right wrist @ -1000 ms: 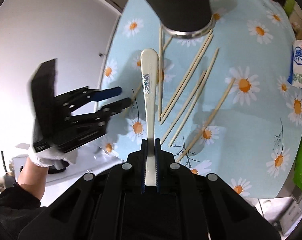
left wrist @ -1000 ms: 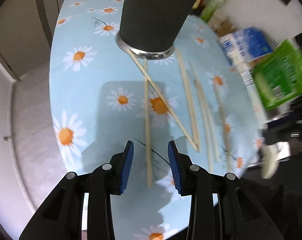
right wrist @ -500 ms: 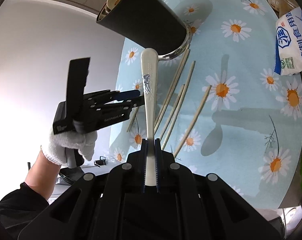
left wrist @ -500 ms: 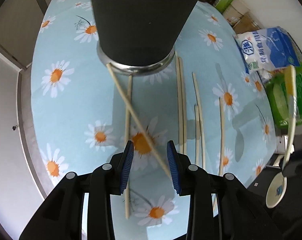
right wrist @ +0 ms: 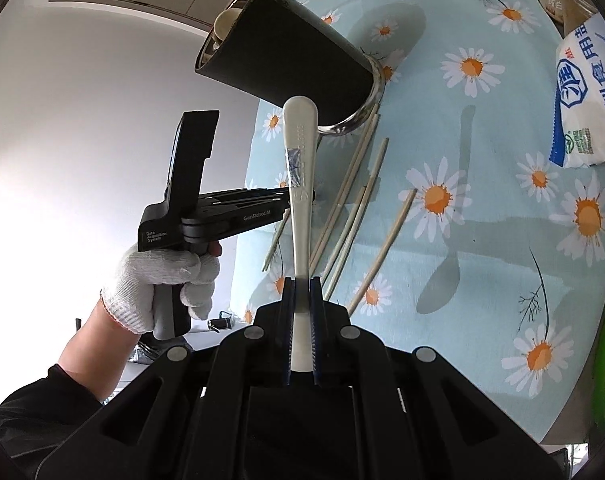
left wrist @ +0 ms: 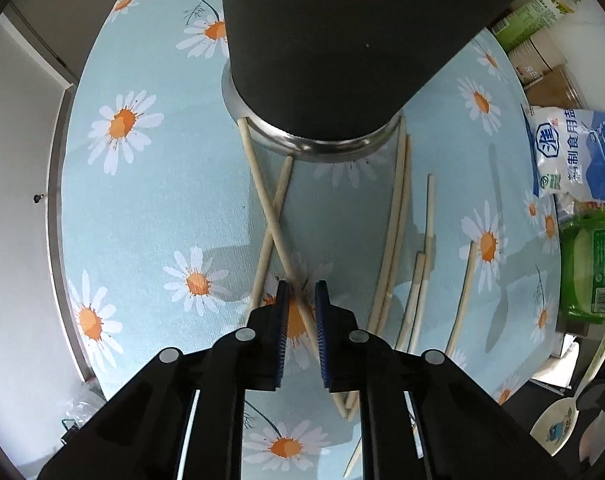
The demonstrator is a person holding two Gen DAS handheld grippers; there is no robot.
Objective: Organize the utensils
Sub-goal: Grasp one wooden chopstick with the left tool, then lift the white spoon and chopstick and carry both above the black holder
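Observation:
A tall black utensil holder [left wrist: 334, 48] with a steel base stands on the daisy tablecloth; it also shows in the right wrist view [right wrist: 286, 68]. Several wooden chopsticks [left wrist: 398, 216] lie in front of it, two of them crossed [left wrist: 274, 216]. My left gripper [left wrist: 300, 300] hovers low over the crossed pair, its jaws narrowly apart around one chopstick; it shows from the side in the right wrist view [right wrist: 280, 196]. My right gripper [right wrist: 301, 292] is shut on a white spoon [right wrist: 300, 168], handle pointing up toward the holder, raised above the table.
A blue-and-white salt bag [left wrist: 574, 152] and a green packet [left wrist: 590, 268] lie at the right edge of the table [left wrist: 142, 184]. Boxes and bottles [left wrist: 538, 28] stand at the far right. The spoon's bowl [left wrist: 554, 428] shows low at the right.
My left gripper moved forward toward the holder and its jaws narrowed over the crossed chopsticks. My right gripper lifted the spoon higher and drew back from the table.

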